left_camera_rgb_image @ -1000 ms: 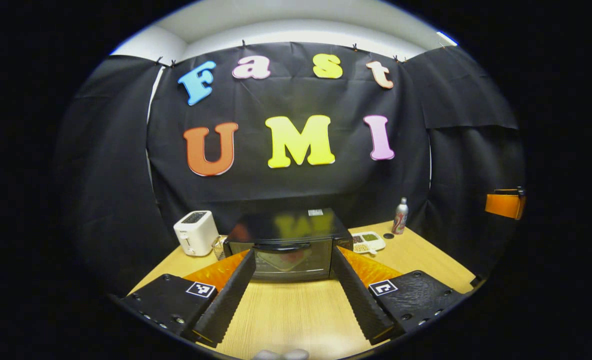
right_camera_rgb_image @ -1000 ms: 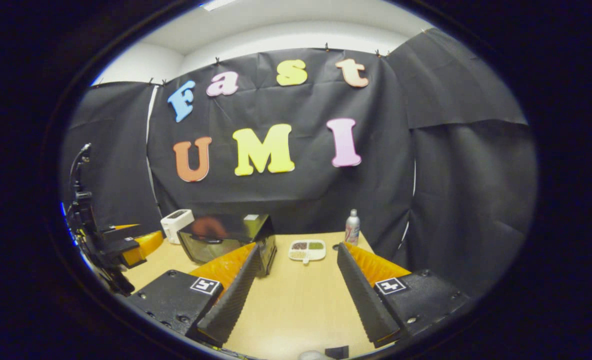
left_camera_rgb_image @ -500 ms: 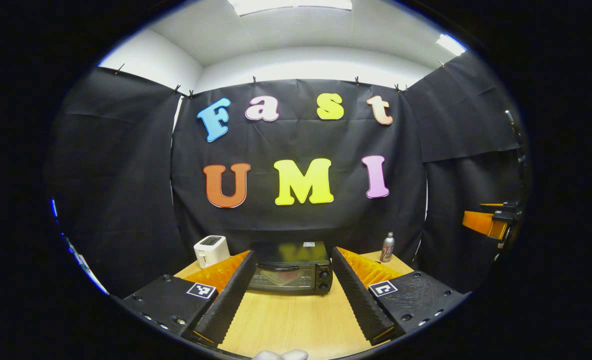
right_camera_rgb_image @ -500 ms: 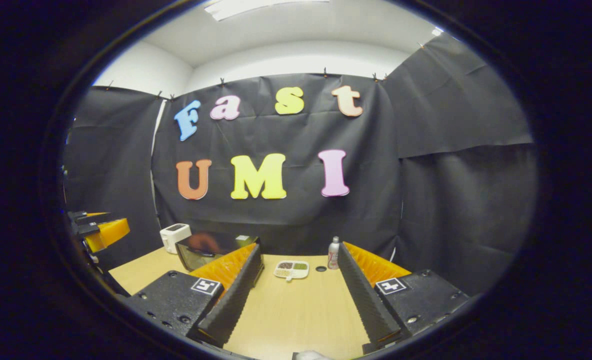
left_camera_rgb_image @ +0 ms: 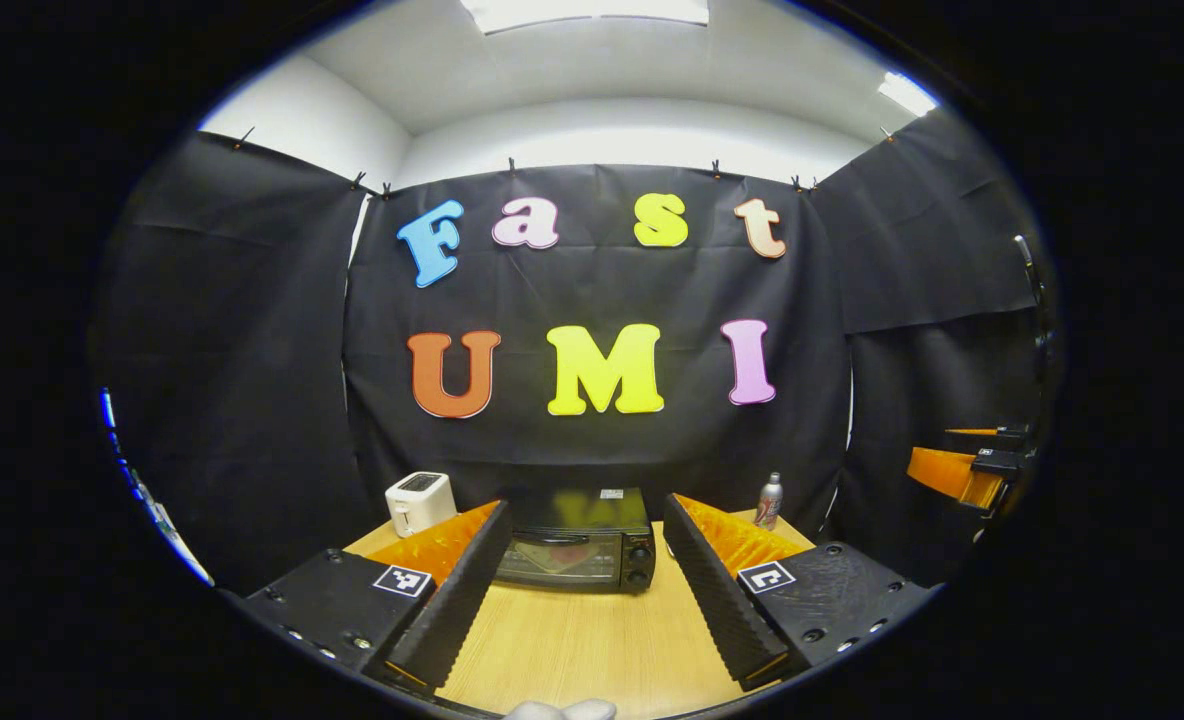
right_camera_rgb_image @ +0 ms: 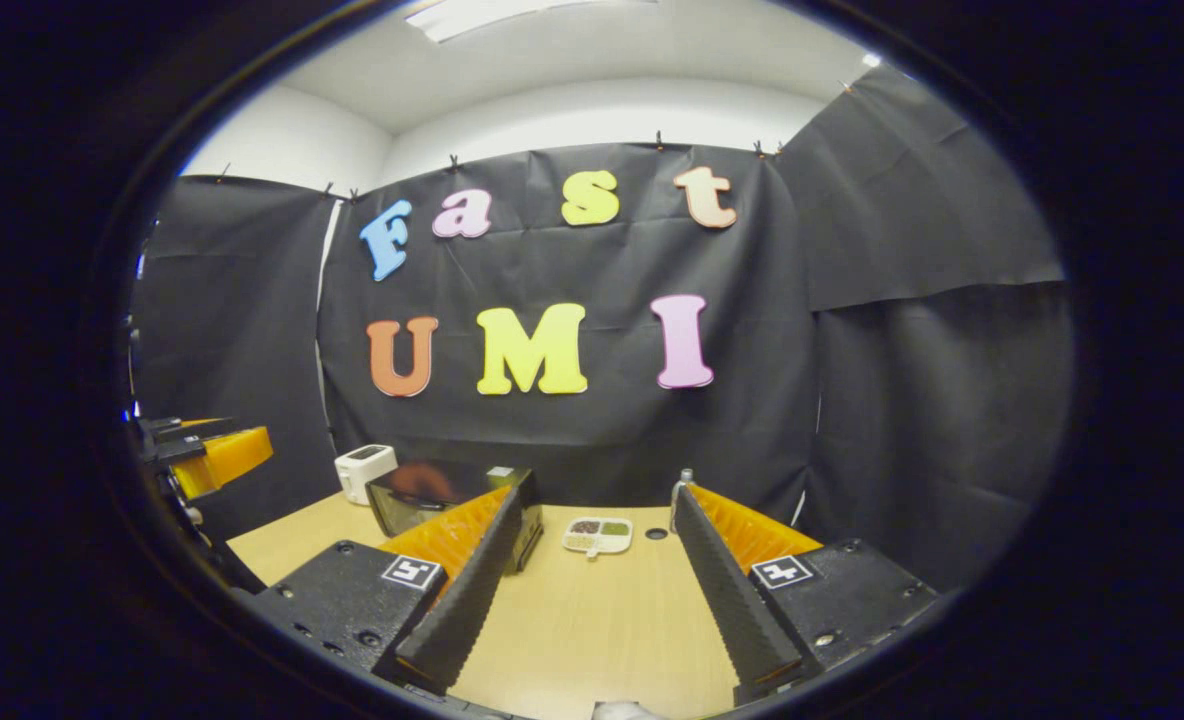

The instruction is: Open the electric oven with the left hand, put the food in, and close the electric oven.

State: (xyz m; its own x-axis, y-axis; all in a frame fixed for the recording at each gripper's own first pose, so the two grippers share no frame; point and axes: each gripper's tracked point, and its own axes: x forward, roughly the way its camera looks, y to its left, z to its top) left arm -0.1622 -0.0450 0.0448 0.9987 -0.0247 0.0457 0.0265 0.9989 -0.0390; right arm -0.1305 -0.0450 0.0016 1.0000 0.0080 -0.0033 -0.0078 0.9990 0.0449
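The black electric oven [left_camera_rgb_image: 574, 545] stands at the back of the wooden table [left_camera_rgb_image: 572, 640], its glass door shut. My left gripper [left_camera_rgb_image: 585, 508] is open and held back from it, with the oven framed between its fingers. In the right gripper view the oven [right_camera_rgb_image: 422, 495] is at the left, and the food, a white divided tray [right_camera_rgb_image: 597, 535] with brown and green portions, lies on the table to its right. My right gripper [right_camera_rgb_image: 596, 495] is open and holds nothing; the tray lies ahead, between its fingers. Each gripper also shows at the edge of the other's view.
A white toaster [left_camera_rgb_image: 419, 500] sits left of the oven. A metal bottle [left_camera_rgb_image: 770, 500] stands at the back right, and a small dark round cap [right_camera_rgb_image: 656, 534] lies beside the tray. Black cloth closes the booth behind the table.
Both grippers have drawn back from the table and tilted up, so the oven and tray look smaller and lower. In the last half second they barely moved. Both stayed open.
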